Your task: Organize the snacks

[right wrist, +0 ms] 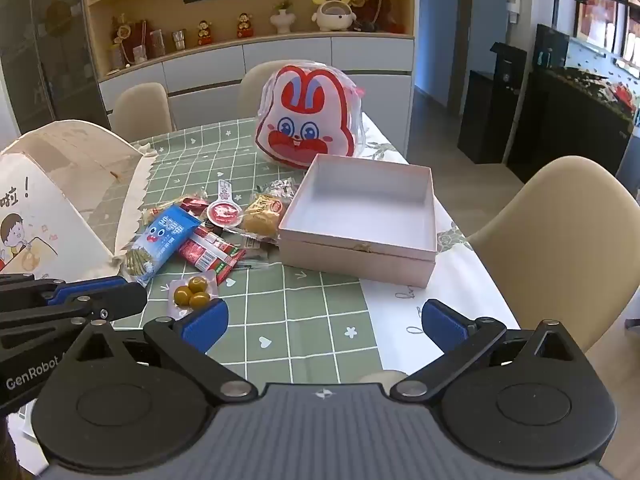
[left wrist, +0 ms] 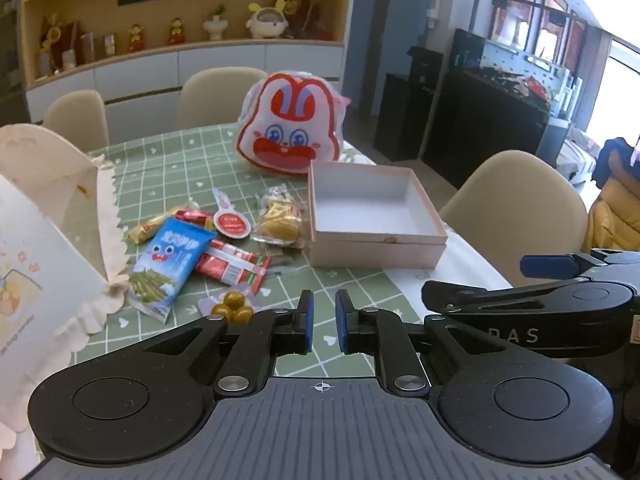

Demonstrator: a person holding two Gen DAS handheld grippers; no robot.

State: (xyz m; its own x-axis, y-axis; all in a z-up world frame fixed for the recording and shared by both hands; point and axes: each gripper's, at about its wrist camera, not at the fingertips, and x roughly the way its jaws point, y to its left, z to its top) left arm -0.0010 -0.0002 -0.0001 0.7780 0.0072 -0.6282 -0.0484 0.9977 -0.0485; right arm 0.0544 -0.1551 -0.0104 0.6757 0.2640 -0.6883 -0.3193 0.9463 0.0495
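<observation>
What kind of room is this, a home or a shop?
Most likely a home dining room. A table with a green checked cloth has beige chairs around it, and a wall cabinet behind displays figurines and a small vase.

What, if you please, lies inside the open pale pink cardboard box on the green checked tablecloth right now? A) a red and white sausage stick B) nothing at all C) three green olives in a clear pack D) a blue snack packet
B: the open pale pink cardboard box shows only its bare white floor, and the snacks lie on the green checked tablecloth to its left.
</observation>
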